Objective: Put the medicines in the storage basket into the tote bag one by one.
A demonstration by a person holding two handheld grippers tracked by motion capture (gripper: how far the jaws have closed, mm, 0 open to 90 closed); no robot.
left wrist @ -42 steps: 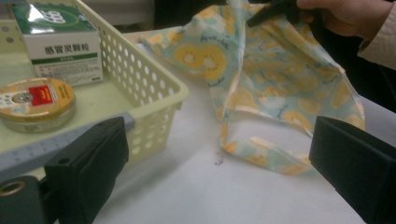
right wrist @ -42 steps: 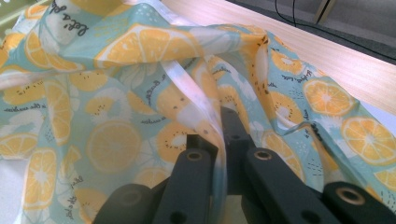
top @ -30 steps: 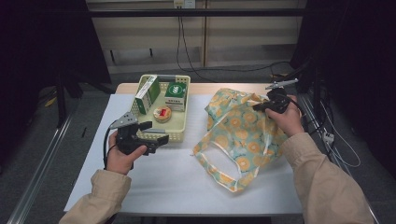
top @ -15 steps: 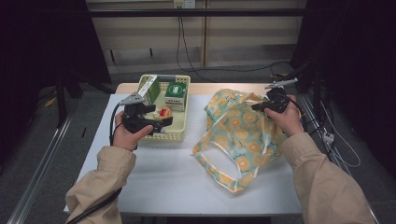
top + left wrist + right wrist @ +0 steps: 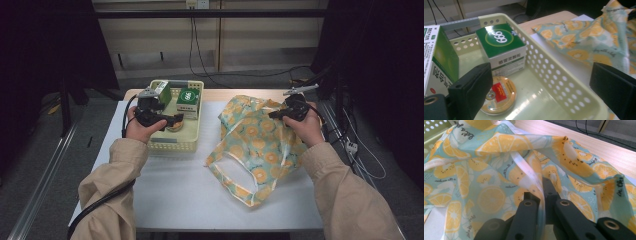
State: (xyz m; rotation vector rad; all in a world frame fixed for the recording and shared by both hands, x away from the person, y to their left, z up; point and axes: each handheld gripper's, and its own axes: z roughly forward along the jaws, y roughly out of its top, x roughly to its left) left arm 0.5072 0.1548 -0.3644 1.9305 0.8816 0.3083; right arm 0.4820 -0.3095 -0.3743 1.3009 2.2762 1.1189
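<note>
The left gripper (image 5: 167, 121) hovers wide open over the basket (image 5: 192, 140) at the table's far left, the round tin (image 5: 499, 95) directly below, while the right gripper (image 5: 541, 195) pinches the bag (image 5: 255, 135)

1. Your basket (image 5: 172, 146) sits on the table (image 5: 175, 190), toward its far left corner.
2. In the basket, two boxes (image 5: 188, 102) stand at the far end; a round tin (image 5: 499, 96) lies before them.
3. The bag (image 5: 257, 140) lies right of the basket, near the table's right edge.
</note>
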